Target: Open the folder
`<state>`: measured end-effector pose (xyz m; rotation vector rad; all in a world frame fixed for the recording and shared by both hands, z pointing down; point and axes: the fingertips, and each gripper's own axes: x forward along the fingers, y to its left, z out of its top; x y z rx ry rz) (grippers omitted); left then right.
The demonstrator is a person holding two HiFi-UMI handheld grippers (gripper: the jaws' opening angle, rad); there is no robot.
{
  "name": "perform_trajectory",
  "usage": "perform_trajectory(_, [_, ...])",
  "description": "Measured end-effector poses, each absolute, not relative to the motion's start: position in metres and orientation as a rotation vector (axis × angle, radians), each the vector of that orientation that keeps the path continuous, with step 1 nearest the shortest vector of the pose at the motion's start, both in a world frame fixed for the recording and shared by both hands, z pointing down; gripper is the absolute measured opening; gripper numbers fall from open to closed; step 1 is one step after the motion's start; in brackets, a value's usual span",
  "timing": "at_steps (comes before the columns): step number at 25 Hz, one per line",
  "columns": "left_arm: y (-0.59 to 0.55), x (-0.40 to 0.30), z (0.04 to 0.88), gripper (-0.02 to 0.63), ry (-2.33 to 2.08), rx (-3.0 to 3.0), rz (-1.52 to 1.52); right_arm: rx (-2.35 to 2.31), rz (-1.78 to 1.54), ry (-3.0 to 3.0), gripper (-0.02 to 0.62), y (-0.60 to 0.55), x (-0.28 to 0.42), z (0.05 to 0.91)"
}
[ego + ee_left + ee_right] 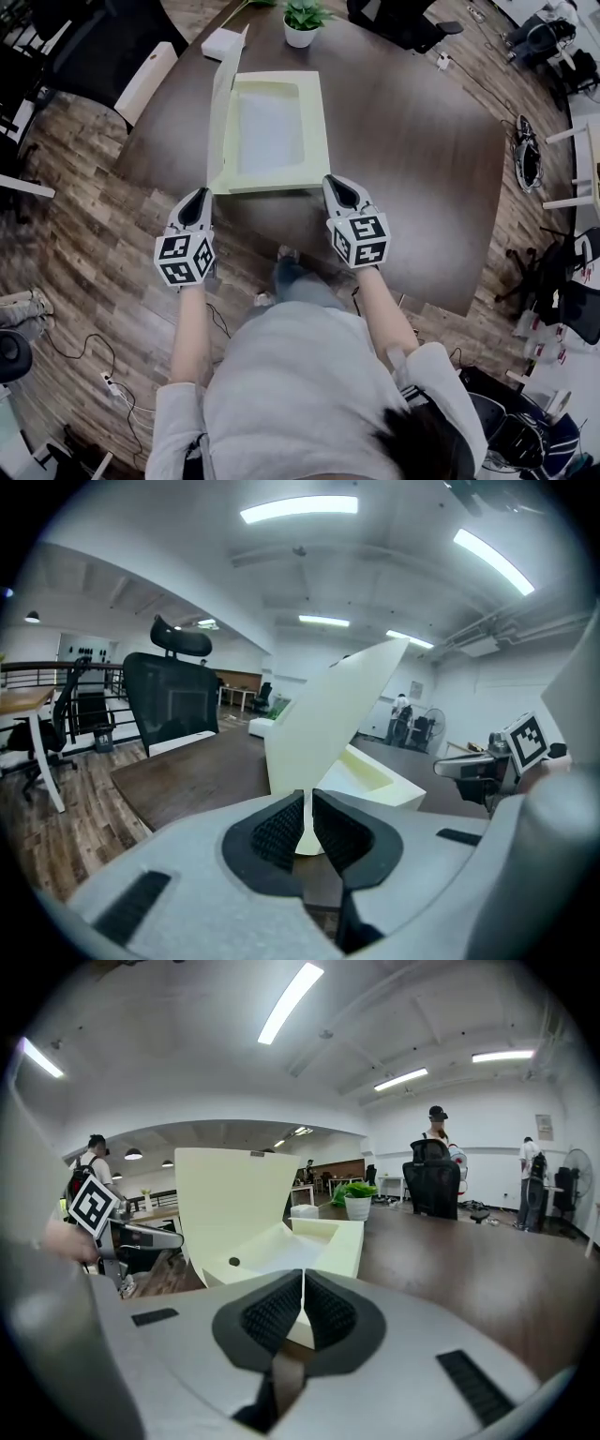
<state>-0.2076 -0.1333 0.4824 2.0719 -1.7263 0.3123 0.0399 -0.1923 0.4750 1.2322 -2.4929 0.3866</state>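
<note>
A pale yellow box folder (272,178) lies on the dark table (422,169) with its lid (221,103) standing up along the left side. My left gripper (200,194) is at the near left corner; in the left gripper view its jaws (307,808) are shut on the lid's lower edge (328,724), which rises steeply above them. My right gripper (336,180) is at the near right corner. In the right gripper view its jaws (302,1293) are shut on the tray's front corner (309,1241), and the raised lid (230,1194) stands to the left.
A potted plant (302,21) and a small white box (223,42) sit on the table beyond the folder. Office chairs (94,47) stand at the far left, and cables (94,366) lie on the wooden floor. A person (436,1124) stands far off.
</note>
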Motion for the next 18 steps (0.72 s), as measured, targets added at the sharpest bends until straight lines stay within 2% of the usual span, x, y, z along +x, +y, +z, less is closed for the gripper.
perform_trajectory(18, [-0.076, -0.205, 0.377, 0.011, -1.840, 2.281, 0.148, 1.361, 0.299, -2.615, 0.015, -0.132, 0.043, 0.402])
